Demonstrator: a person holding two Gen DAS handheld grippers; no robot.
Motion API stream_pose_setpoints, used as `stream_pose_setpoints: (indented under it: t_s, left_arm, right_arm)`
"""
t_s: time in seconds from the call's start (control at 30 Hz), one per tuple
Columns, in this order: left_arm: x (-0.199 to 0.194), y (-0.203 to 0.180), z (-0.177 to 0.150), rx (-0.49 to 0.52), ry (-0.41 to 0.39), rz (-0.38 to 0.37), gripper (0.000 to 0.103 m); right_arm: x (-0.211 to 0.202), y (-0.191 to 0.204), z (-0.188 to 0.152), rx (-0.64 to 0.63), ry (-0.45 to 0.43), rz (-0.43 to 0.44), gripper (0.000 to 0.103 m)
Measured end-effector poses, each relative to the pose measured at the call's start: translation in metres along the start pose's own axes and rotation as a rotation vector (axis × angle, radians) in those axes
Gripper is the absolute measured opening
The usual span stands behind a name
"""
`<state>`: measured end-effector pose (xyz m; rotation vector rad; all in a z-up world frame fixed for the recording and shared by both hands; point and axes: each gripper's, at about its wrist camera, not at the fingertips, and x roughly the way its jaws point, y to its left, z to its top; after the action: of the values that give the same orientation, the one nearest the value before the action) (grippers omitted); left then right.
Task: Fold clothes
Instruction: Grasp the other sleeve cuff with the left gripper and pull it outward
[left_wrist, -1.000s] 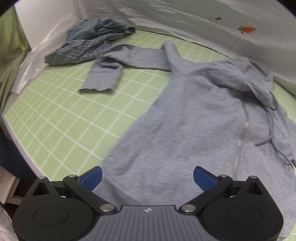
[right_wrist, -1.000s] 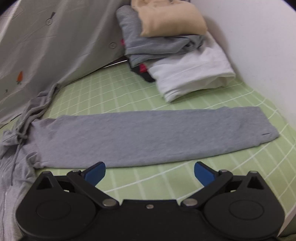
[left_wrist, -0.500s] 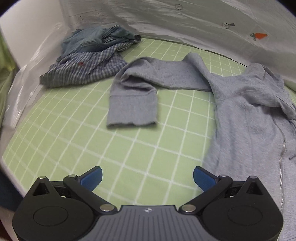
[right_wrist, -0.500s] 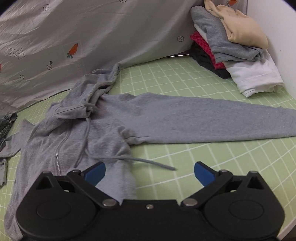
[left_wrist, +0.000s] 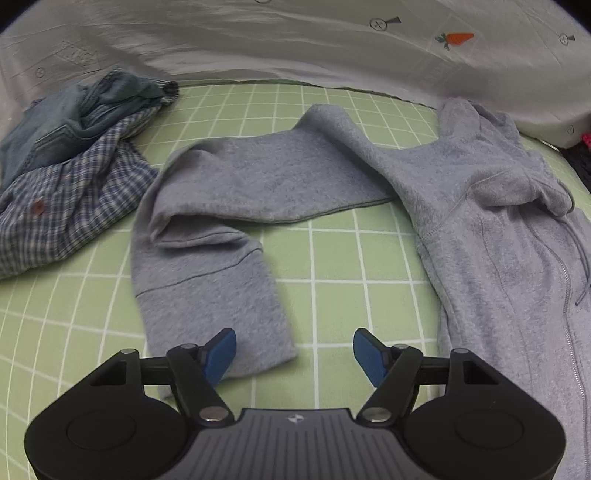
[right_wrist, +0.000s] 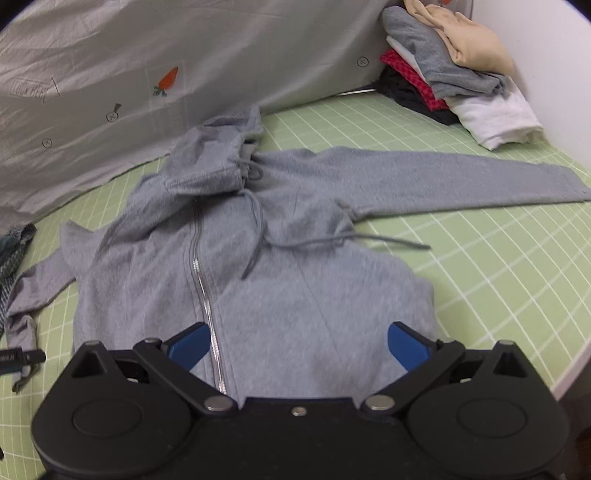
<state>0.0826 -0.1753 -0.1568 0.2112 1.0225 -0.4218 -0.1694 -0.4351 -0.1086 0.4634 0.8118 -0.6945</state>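
Note:
A grey zip hoodie (right_wrist: 280, 280) lies face up on the green grid mat (right_wrist: 498, 266), zipper closed, hood toward the back. One sleeve (right_wrist: 461, 181) stretches out flat to the right. The other sleeve (left_wrist: 207, 236) is bent back on itself, cuff toward me, in the left wrist view. My left gripper (left_wrist: 294, 350) is open and empty just above that cuff. My right gripper (right_wrist: 298, 345) is open and empty over the hoodie's lower body beside the zipper.
A pile of a plaid shirt (left_wrist: 62, 206) and denim (left_wrist: 74, 114) lies left of the bent sleeve. A stack of folded clothes (right_wrist: 458, 70) sits at the back right by the white wall. A grey printed sheet (right_wrist: 147, 66) hangs behind the mat.
Both grippers swung left: the left one from over the hoodie body to the bent sleeve's cuff, the right one from the outstretched sleeve to the hoodie's body. Both stayed open.

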Motion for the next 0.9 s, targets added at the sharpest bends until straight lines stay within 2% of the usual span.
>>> stream_pose_setpoints:
  t_s: [0.07,0.13,0.17,0.2,0.27,0.33,0.47,0.63,0.9]
  left_arm:
    - [0.002,0.002,0.002,0.013,-0.012,0.012,0.056]
    - [0.001,0.009,0.003,0.005,-0.023,0.031,0.032]
    - [0.0,0.015,0.002,-0.007,-0.024,0.025,0.016]
    - [-0.001,0.023,0.002,-0.023,-0.023,0.013,0.01]
    - [-0.004,0.038,-0.003,-0.06,-0.019,-0.014,0.01]
    - [-0.009,0.052,-0.011,-0.06,-0.016,-0.005,0.009]
    - [-0.025,0.088,-0.035,-0.06,0.003,0.058,0.009]
    - [-0.048,0.144,-0.071,-0.129,0.029,0.16,0.01]
    - [-0.065,0.216,-0.094,-0.251,0.054,0.334,0.01]
  right_arm:
    - [0.0,0.004,-0.003,0.006,0.008,-0.001,0.103]
    - [0.001,0.008,-0.006,0.012,0.016,-0.001,0.103]
    - [0.001,0.01,-0.007,0.015,0.02,-0.001,0.103]
    - [0.002,0.012,-0.008,0.018,0.024,-0.001,0.103]
    - [0.002,0.016,-0.011,0.024,0.032,-0.001,0.103]
    - [0.003,0.02,-0.014,0.03,0.04,-0.001,0.103]
    - [0.007,0.032,-0.017,0.032,0.057,0.019,0.103]
    - [0.017,0.056,-0.015,0.005,0.071,0.065,0.103]
    - [0.025,0.078,-0.016,-0.032,0.099,0.11,0.103]
